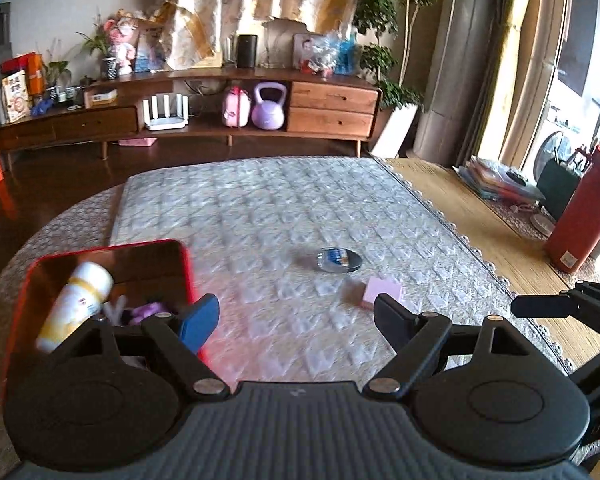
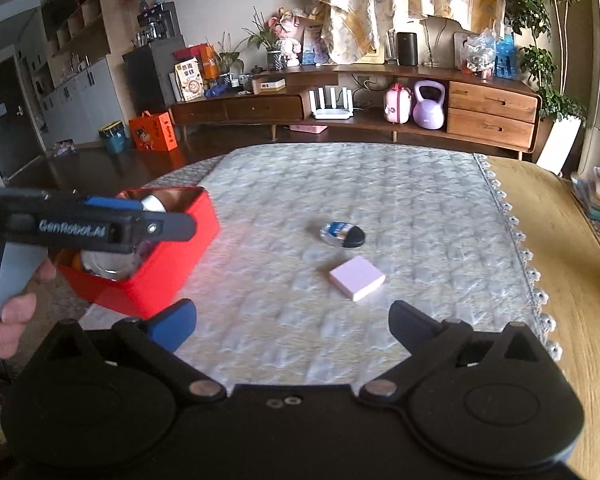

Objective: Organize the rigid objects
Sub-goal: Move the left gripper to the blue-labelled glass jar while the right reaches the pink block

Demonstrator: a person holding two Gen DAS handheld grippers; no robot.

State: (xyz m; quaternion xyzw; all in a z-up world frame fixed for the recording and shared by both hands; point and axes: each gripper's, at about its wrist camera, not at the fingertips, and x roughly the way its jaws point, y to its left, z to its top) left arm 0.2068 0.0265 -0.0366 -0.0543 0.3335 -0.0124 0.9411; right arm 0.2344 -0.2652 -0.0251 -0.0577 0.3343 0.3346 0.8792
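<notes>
Red box (image 1: 186, 268) contents blurred, perhaps a bottle (image 1: 76, 304)

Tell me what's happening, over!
Left gripper open, empty, by the red box. Right gripper open, empty. Pink block and small clear bottle lie loose on the mat. Nothing in the way.

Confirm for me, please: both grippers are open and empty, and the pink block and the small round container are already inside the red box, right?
Not quite. The pink block and the small round container lie on the quilted cloth outside the red box, as the right wrist view shows. The rest holds: the left gripper and right gripper are both open and empty.
</notes>
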